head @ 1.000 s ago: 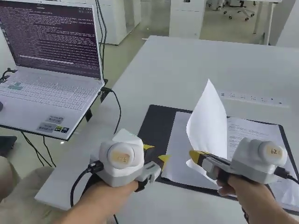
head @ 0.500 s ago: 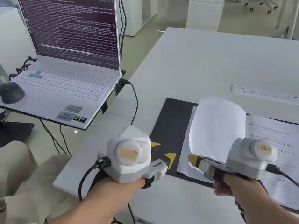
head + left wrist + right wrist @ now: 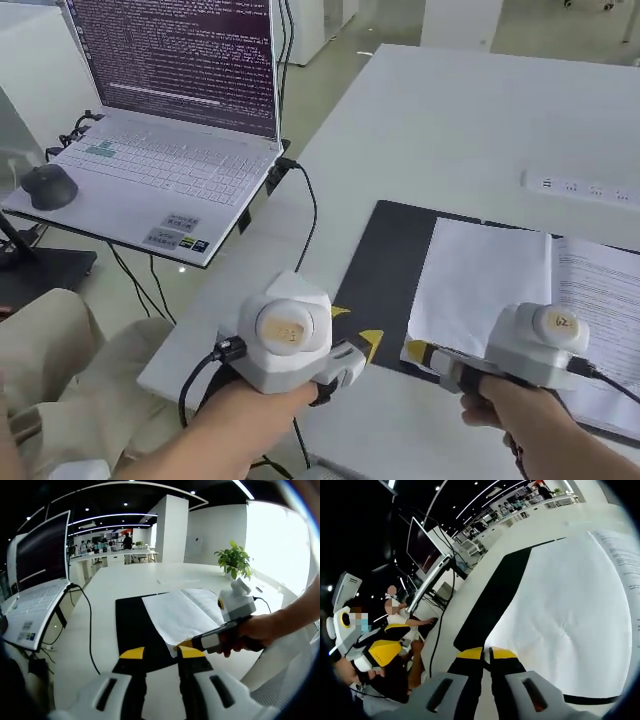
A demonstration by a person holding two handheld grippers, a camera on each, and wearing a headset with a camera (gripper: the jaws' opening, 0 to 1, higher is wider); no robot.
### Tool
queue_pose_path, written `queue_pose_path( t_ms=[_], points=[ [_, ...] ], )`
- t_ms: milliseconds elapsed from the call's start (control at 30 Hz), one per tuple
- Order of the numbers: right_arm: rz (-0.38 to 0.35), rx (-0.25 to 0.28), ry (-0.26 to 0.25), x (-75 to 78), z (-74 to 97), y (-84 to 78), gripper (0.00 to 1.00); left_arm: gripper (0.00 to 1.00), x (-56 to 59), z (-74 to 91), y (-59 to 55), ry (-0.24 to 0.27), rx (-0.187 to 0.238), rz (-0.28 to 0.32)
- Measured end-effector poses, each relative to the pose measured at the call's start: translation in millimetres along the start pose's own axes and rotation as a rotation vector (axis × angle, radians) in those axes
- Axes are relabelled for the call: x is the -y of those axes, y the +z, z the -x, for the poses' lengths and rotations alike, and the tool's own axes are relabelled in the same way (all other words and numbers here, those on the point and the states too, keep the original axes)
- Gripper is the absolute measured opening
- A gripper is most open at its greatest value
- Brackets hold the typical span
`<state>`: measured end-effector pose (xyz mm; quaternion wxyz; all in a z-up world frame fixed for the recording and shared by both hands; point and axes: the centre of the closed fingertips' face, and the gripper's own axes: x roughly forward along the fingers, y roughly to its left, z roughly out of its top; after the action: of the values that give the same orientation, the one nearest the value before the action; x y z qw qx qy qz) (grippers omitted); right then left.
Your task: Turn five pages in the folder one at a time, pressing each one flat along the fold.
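A black folder (image 3: 385, 265) lies open on the white table. A blank white page (image 3: 485, 285) lies nearly flat on the folder's left half, beside a printed page (image 3: 600, 290) on the right. My right gripper (image 3: 415, 351) is shut on the blank page's near left corner, low over the folder's front edge. In the right gripper view the yellow jaws (image 3: 487, 653) meet at the edge of the page (image 3: 560, 610). My left gripper (image 3: 355, 328) hovers open just left of it, off the folder's near left corner. The left gripper view has its jaws (image 3: 162, 652) apart over the folder (image 3: 130, 622).
An open laptop (image 3: 170, 130) sits on a stand to the left with a mouse (image 3: 48, 185) beside it. A black cable (image 3: 305, 215) hangs off the table's left edge. A white power strip (image 3: 580, 188) lies beyond the folder.
The page, held upright a second ago, has swung over to the left and come down nearly flat on the folder's left half, the right gripper still on its corner. The left gripper stayed put.
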<state>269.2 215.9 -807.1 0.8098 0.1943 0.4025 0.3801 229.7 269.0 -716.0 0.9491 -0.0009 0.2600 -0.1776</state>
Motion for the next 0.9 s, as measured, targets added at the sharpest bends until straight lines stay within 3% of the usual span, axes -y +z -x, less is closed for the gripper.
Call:
queue_pose_path(
  t_ms=[200,333,600,900],
  points=[
    [-0.015,0.003,0.054,-9.8,2.6,-3.5,0.09,0.23,2.2,-8.0,-6.7,-0.007,-0.020,-0.009],
    [-0.024,0.024,0.061,-8.6,15.9,1.8,0.10,0.23,8.1,-19.6,-14.3,-0.027,-0.047,-0.035],
    [-0.054,0.099,0.026,23.3,44.6,24.9,0.08,0.22,31.8,-56.5,-27.9,-0.091,-0.103,-0.103],
    [-0.103,0.153,-0.014,59.7,73.1,46.5,0.06,0.22,54.2,-103.3,-36.2,-0.127,-0.108,-0.176]
  ],
)
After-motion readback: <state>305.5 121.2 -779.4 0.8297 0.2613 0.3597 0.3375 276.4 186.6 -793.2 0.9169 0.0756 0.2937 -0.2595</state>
